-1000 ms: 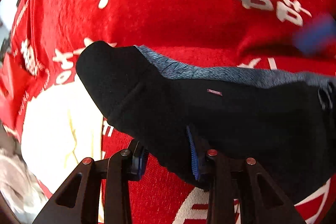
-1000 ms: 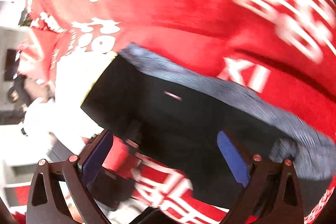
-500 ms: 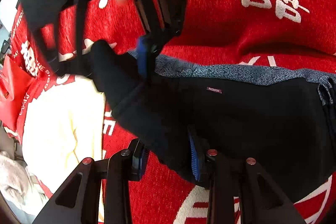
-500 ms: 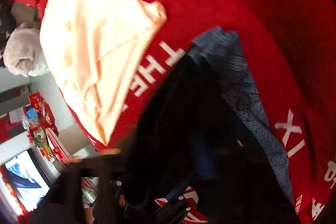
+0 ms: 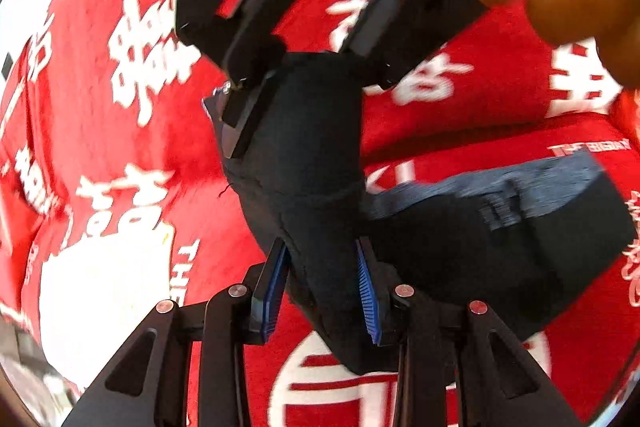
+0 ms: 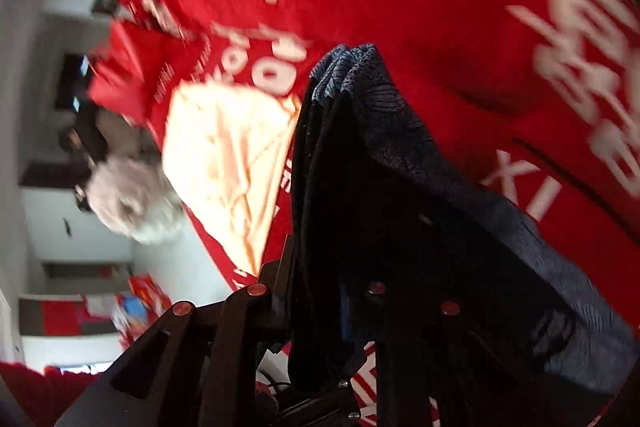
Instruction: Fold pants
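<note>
The black pants (image 5: 480,251) with a grey-blue patterned waistband (image 5: 500,183) lie on a red bedspread (image 5: 100,131) with white characters. My left gripper (image 5: 320,287) is shut on a fold of the black cloth. My right gripper (image 5: 296,83) comes in from above in the left wrist view and is shut on the same lifted strip of the pants, further along it. In the right wrist view the pants (image 6: 380,207) drape over my right gripper (image 6: 320,291) and hide its fingertips.
A pale cream cloth (image 6: 232,163) lies on the bedspread to the left of the pants; it also shows in the left wrist view (image 5: 104,299). A grey fluffy thing (image 6: 128,203) sits at the bed's edge. The room lies beyond.
My right gripper came over the pants' corner, shut on it and lifted it. The cloth between both grippers now stands up off the bedspread. My left gripper kept its hold.
</note>
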